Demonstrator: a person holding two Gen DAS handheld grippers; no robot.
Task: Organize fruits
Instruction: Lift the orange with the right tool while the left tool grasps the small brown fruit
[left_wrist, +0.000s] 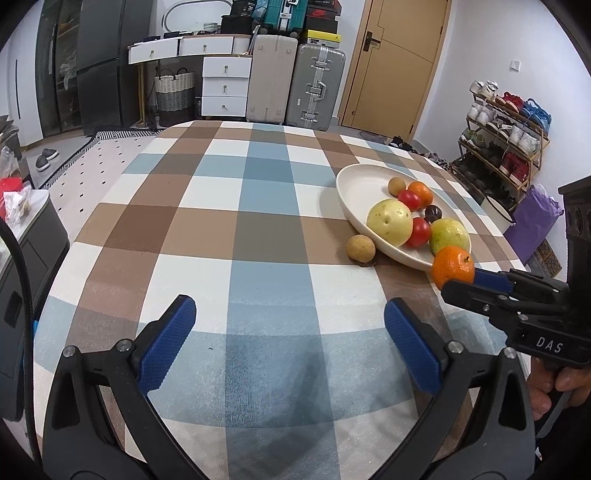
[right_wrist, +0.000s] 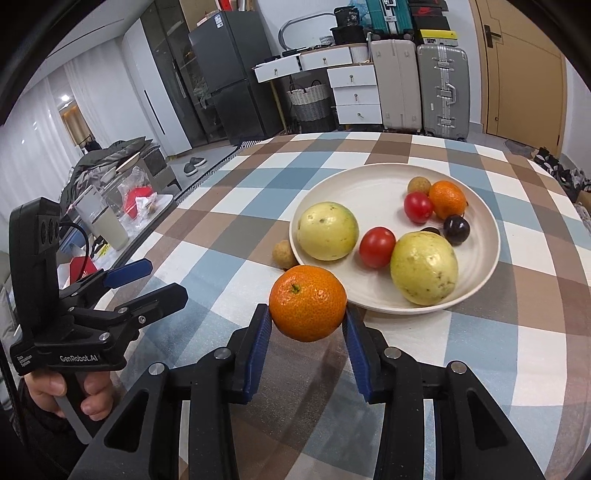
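Note:
My right gripper (right_wrist: 307, 325) is shut on an orange mandarin (right_wrist: 307, 302), held above the cloth just short of the near rim of the white plate (right_wrist: 332, 184). From the left wrist the mandarin (left_wrist: 453, 266) shows at the plate's (left_wrist: 354, 177) near edge, with the right gripper (left_wrist: 458, 282) clamped on it. On the plate lie two yellow-green guavas (right_wrist: 328, 231) (right_wrist: 424, 268), two red tomatoes (right_wrist: 377, 246), another mandarin (right_wrist: 446, 198), a dark plum (right_wrist: 456, 229) and a longan (right_wrist: 419, 184). A brown longan (left_wrist: 360, 249) rests on the cloth beside the plate. My left gripper (left_wrist: 290, 345) stands open over bare cloth.
The checked tablecloth (left_wrist: 258, 229) covers the round table. Suitcases (left_wrist: 295, 85), white drawers (left_wrist: 225, 85) and a yellow door (left_wrist: 399, 62) stand behind it. A shoe rack (left_wrist: 502, 147) is at the right, a cluttered side unit (right_wrist: 122, 218) at the left.

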